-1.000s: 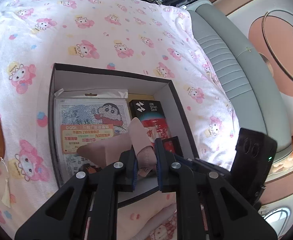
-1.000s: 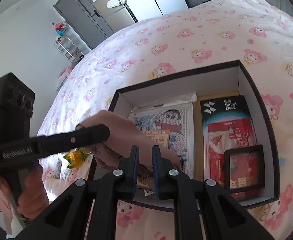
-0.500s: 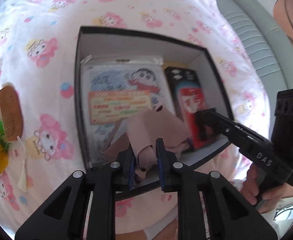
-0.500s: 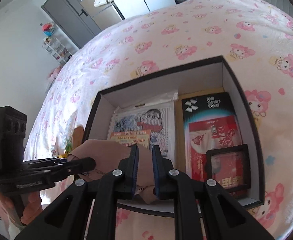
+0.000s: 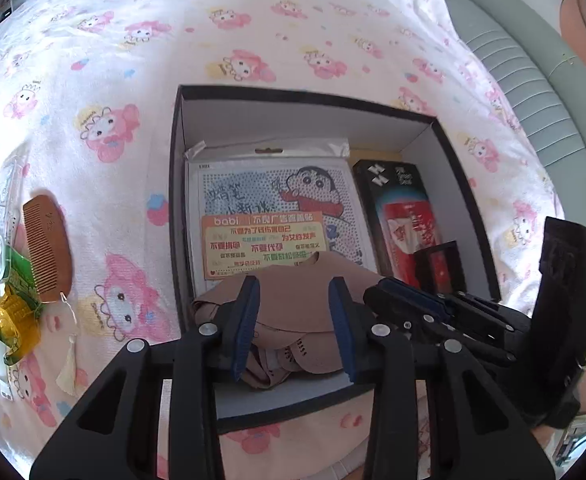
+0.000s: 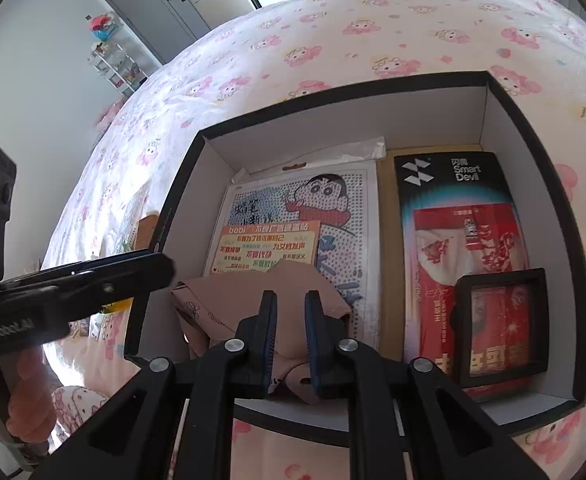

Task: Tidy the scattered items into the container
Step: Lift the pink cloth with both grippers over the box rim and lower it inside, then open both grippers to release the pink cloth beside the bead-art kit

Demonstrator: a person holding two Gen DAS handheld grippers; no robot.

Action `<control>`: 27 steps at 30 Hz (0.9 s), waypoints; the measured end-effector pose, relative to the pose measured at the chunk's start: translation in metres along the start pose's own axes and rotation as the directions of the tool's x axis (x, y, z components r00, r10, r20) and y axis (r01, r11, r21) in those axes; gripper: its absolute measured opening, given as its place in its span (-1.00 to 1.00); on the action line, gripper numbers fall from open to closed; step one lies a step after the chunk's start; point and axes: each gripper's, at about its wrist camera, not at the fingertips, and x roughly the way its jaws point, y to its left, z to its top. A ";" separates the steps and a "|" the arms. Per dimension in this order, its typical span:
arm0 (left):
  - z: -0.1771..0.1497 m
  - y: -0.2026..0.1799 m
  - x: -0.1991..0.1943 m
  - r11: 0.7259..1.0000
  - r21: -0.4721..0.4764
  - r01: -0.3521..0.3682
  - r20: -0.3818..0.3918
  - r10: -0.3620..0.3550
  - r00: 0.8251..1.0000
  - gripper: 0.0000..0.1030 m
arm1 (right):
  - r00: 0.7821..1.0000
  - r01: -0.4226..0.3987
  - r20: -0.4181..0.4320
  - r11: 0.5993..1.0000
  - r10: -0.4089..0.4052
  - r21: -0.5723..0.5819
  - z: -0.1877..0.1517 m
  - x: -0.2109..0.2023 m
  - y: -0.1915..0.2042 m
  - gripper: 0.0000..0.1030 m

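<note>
Right wrist view: right gripper [image 6: 289,332] pinches the cloth [image 6: 229,304] in the box [image 6: 533,128], left gripper [image 5: 295,320] spread, so lifting may drag it out.

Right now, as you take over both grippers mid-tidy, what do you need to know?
Left gripper: open, fingers on either side of the tan cloth, which lies in the near end of the black box.
Right gripper: shut, tip at the same cloth; whether it pinches it is unclear.
Done: cartoon sticker pack, Smart Devil pack, small black-framed item and the cloth are in the box.
Left: wooden comb and green-yellow packet lie on the bedsheet, left of the box.
</note>
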 end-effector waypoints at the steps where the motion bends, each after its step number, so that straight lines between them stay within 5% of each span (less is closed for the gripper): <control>1: 0.000 0.000 0.010 1.000 -0.008 -0.018 -0.019 0.018 1.000 -0.38 | 1.000 -0.001 -0.020 1.000 0.001 -0.007 -0.001 0.006 0.002 -0.78; 8: -0.002 -0.008 0.032 0.987 -0.013 -0.159 -0.051 0.158 0.986 -0.47 | 0.991 0.069 -0.116 0.998 -0.067 0.008 -0.005 0.033 -0.008 -0.77; 15: 0.004 -0.018 0.024 0.998 -0.029 -0.060 -0.003 0.060 0.998 -0.47 | 0.997 0.057 -0.064 0.997 -0.053 0.055 -0.004 0.013 -0.018 -0.77; 19: 0.006 -0.016 0.043 0.996 -0.046 -0.080 -0.060 0.078 0.995 -0.47 | 0.995 0.097 -0.012 0.993 -0.096 0.066 -0.001 0.002 -0.026 -0.77; 27: -0.009 -0.016 0.051 0.992 -0.012 -0.125 -0.143 0.123 0.982 -0.46 | 0.991 0.120 -0.071 0.992 -0.117 0.033 -0.003 0.018 -0.021 -0.77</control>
